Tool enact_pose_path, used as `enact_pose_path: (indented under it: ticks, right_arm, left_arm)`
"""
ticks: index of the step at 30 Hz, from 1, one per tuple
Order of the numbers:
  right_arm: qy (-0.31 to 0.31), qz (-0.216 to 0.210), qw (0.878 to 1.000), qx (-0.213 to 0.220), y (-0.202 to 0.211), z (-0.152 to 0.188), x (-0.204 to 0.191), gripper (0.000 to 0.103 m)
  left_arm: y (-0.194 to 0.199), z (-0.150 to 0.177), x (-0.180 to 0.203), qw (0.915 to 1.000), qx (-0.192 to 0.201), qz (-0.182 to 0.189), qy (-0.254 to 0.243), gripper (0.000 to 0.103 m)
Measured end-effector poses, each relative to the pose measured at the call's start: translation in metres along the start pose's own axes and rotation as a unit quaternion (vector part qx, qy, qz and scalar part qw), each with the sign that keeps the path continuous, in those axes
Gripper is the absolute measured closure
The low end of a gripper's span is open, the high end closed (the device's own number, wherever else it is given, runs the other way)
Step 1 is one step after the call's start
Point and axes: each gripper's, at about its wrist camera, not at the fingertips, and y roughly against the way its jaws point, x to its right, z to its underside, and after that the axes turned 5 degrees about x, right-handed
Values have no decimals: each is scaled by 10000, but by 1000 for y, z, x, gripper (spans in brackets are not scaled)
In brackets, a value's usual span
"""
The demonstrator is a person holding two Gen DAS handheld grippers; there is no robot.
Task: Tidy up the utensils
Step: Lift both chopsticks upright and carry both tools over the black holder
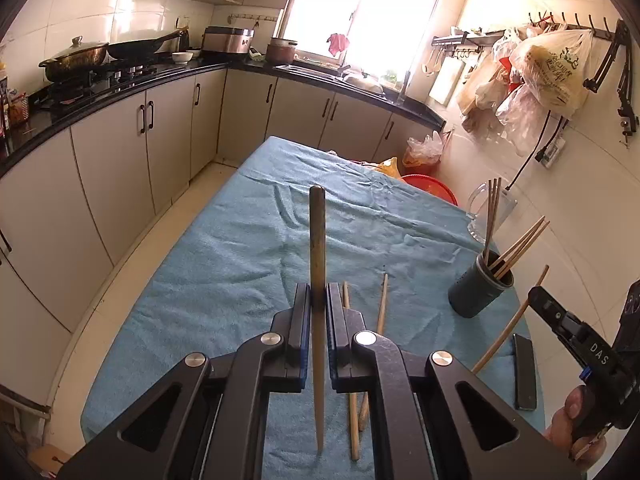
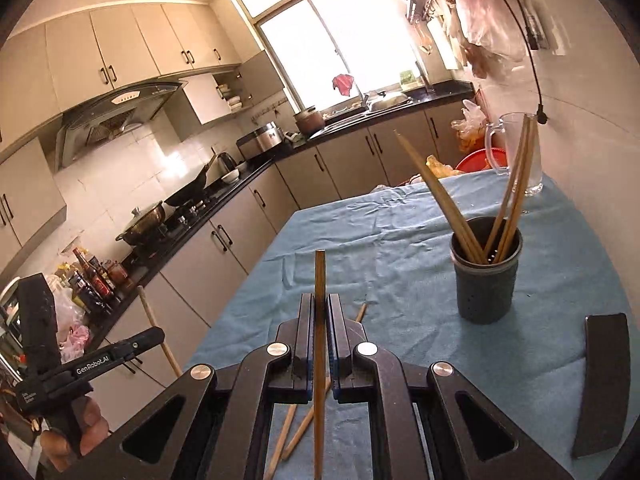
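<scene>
My left gripper (image 1: 319, 292) is shut on a pale wooden chopstick (image 1: 317, 240) and holds it above the blue cloth. My right gripper (image 2: 319, 302) is shut on a darker chopstick (image 2: 320, 276), also above the cloth. A dark utensil cup (image 2: 485, 276) with several chopsticks in it stands on the cloth ahead and to the right; it also shows in the left wrist view (image 1: 480, 286). Two loose chopsticks (image 1: 383, 304) lie on the cloth under the grippers; they also show in the right wrist view (image 2: 304, 426).
The table has a blue cloth (image 1: 224, 264). A clear glass mug (image 2: 516, 152) stands at the far right by the wall. A black flat object (image 2: 602, 380) lies right of the cup. Kitchen counters with pans (image 1: 76, 60) run along the left.
</scene>
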Motion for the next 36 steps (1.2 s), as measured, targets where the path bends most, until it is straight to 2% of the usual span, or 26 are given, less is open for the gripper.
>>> enact_pose_path:
  ticks: [22, 36]
  right_arm:
    - [-229, 105, 9995, 215, 20, -7, 21, 97]
    - [-472, 160, 9968, 624, 53, -25, 46, 97]
  left_arm:
    - [14, -8, 3, 9999, 155, 27, 34, 96]
    - [20, -21, 34, 9995, 215, 141, -195, 96]
